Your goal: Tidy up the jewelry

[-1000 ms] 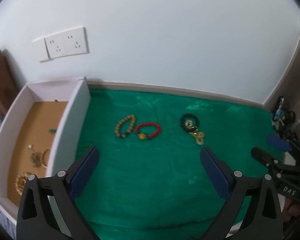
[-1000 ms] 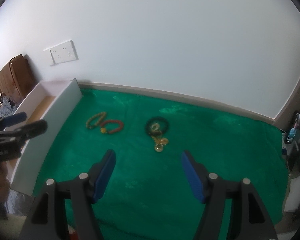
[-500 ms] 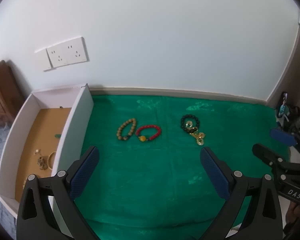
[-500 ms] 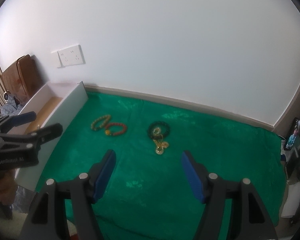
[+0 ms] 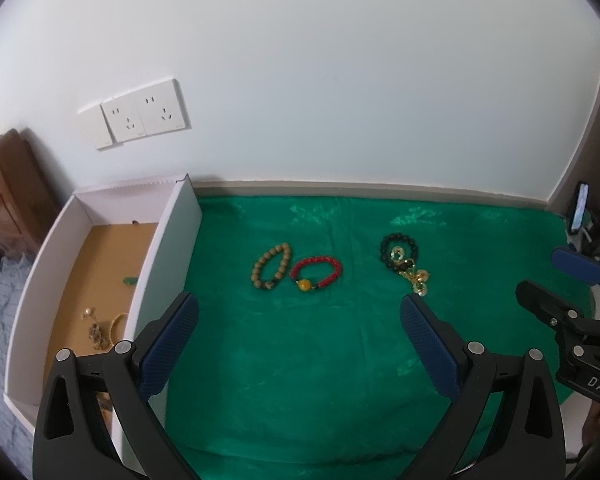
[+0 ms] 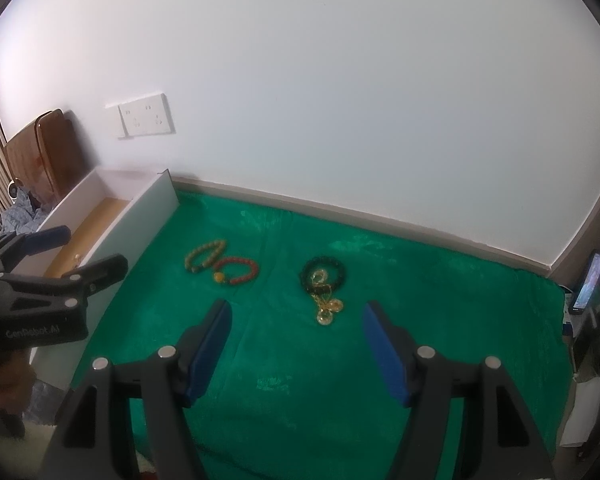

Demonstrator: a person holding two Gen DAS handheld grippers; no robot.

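Three pieces of jewelry lie loose on the green velvet cloth (image 5: 300,360), all toward its far edge near the wall. The tan wooden-bead bracelet (image 5: 271,266) and the red bead bracelet with a yellow bead (image 5: 316,273) sit touching, side by side, closer to the cloth's left edge. The black bead bracelet with a gold charm chain (image 5: 400,254) lies apart from them, toward the right.

Along the cloth's left edge stands the white cardboard box with a brown floor (image 5: 172,248), which already holds a few small gold pieces and a green stone.

Over the last second both cameras have pulled back and tipped upward: the bracelets sit lower and farther in each view, more wall shows, and the box looks less steep from above. Nothing on the cloth has shifted. That reads as a pause or repositioning, not a commitment to any piece; three pieces remain to be boxed.

The left gripper (image 5: 298,332) hovers above the cloth's near edge, jaws spread wide and empty. The right gripper (image 6: 296,342) hangs likewise, spread and empty, roughly lined up with the black bracelet, probably its likeliest next pick.
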